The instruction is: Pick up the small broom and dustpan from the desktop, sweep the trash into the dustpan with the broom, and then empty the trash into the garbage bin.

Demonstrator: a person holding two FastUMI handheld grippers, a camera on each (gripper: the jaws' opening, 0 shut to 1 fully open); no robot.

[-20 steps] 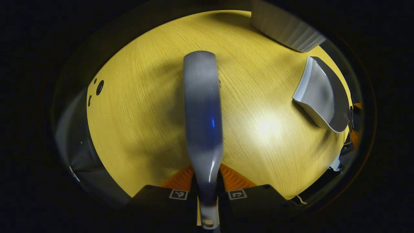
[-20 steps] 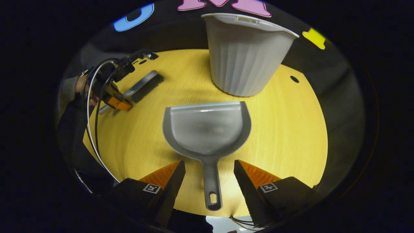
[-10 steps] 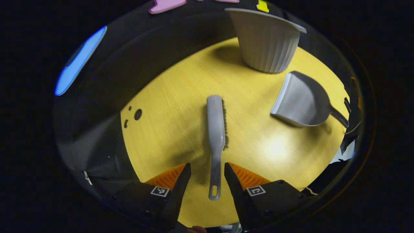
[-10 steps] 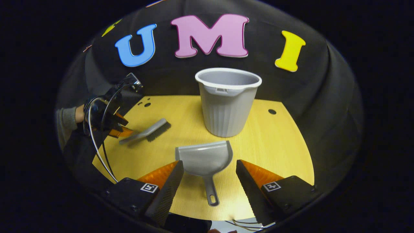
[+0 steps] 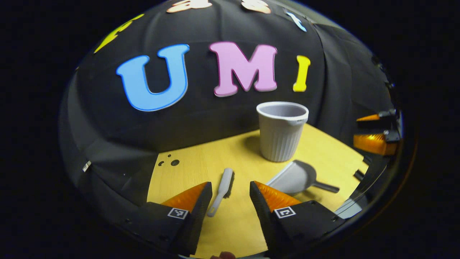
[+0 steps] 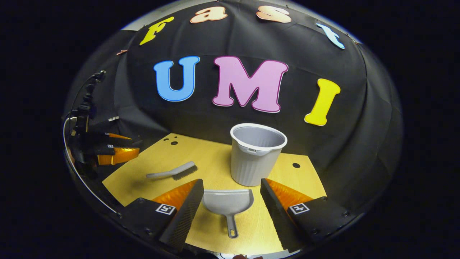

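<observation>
Lying flat on the desktop, broom at 12 o'clock of the wide-open, empty left gripper and dustpan likewise before the empty, spread right gripper, both judged light, rigid plastic, best gripped at the slim handles.

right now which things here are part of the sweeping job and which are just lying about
Part of the job:
broom, on the desk
dustpan, on the desk
bin, upright
left hand-held gripper, open
right hand-held gripper, open

Just there:
desk
holes in the desk
No trash can be made out on the desk.
</observation>
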